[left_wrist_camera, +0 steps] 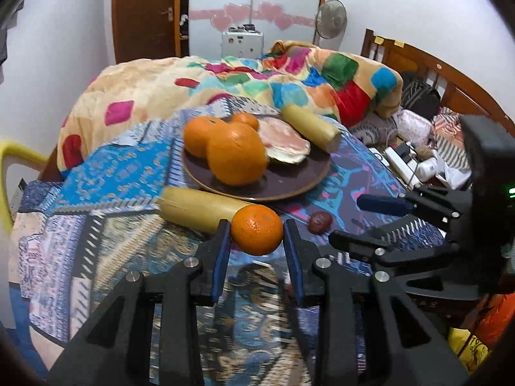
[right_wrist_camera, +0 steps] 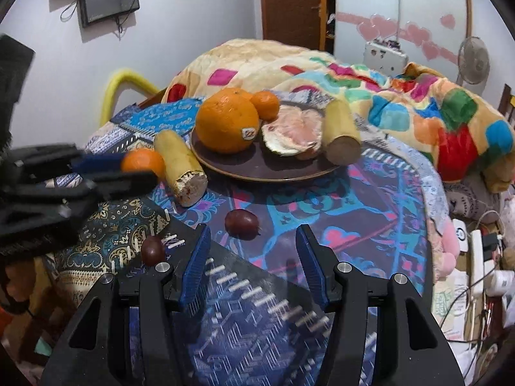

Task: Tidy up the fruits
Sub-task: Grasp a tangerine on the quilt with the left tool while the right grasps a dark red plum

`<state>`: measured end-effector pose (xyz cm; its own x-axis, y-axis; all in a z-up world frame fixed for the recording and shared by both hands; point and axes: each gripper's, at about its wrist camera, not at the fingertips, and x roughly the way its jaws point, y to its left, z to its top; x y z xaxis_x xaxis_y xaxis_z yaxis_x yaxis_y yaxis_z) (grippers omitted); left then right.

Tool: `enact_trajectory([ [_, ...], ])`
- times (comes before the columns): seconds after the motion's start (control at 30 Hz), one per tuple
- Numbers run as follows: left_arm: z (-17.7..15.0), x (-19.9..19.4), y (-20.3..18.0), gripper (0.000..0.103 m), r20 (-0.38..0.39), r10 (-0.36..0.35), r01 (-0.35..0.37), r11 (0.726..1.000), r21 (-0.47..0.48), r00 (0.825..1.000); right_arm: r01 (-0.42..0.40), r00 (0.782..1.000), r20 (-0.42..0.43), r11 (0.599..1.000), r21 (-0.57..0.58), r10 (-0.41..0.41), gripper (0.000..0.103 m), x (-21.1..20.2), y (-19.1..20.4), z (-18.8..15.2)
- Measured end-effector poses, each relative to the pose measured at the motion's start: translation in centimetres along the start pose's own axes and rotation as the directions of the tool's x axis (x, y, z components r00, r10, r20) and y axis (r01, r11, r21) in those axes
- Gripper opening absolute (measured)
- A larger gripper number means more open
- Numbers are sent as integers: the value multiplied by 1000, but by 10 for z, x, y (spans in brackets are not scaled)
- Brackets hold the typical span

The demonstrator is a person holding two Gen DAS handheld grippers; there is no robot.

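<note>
Right now the left gripper (left_wrist_camera: 257, 230) is clamping a small orange (left_wrist_camera: 257, 229) between its blue pads, at the near edge of the patterned cloth (left_wrist_camera: 128, 173), just near of the plate. The right gripper (right_wrist_camera: 252, 257) is hanging with its jaws apart and nothing between them, pointing toward a dark red fruit (right_wrist_camera: 242, 224) lying on the cloth a little beyond its tips; a second dark fruit (right_wrist_camera: 153, 250) is sitting to the near left of it.

To do this step well, the held orange is probably wanting a steady lift clear of the yellowish cut piece (left_wrist_camera: 199, 209) touching it on the left, then a gentle carry onto a bare patch of the brown plate (left_wrist_camera: 289, 183), since round fruit is liable to roll if dropped. The grip is sitting across the fruit's middle, which is looking secure.

Farther on, the plate is already carrying two large oranges (left_wrist_camera: 236, 157), a smaller one behind them, and a peeled pinkish fruit (left_wrist_camera: 283, 138); another yellowish piece (left_wrist_camera: 310, 125) is leaning at its far right rim. Beyond the plate a bright patchwork blanket (left_wrist_camera: 289, 74) is heaped on the bed, with a wooden headboard (left_wrist_camera: 428, 64) to the right, and a standing fan (left_wrist_camera: 331, 18), a wooden door (left_wrist_camera: 145, 13) and a white wall with pink hearts at the far end.
</note>
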<state>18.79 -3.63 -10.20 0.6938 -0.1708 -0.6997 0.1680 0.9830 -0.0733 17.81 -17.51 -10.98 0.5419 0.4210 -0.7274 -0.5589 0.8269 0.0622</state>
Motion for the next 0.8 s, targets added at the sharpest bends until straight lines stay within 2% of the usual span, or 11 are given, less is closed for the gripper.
enact_trajectory([
  [0.03,0,-1,3,33,4,7,-7,1000,-1,1000,2,1000,-13,1000,-3,-2,51,5,0,2],
  [0.17,4,2,13,33,7,22,-22,1000,-8,1000,-13,998,-58,1000,-10,13,37,21,0,6],
  [0.23,6,5,16,33,5,27,-26,1000,-9,1000,-25,997,-76,1000,0,25,34,28,-1,7],
  [0.4,10,14,14,33,-4,18,-18,1000,-4,1000,-45,997,-69,999,0,45,21,30,1,9],
  [0.57,13,21,9,33,-10,3,-3,1000,-7,1000,-63,997,-54,998,14,63,20,26,-3,9],
  [0.8,23,27,-1,33,-11,-11,11,1000,12,1000,-33,999,5,999,26,33,20,14,-14,17],
])
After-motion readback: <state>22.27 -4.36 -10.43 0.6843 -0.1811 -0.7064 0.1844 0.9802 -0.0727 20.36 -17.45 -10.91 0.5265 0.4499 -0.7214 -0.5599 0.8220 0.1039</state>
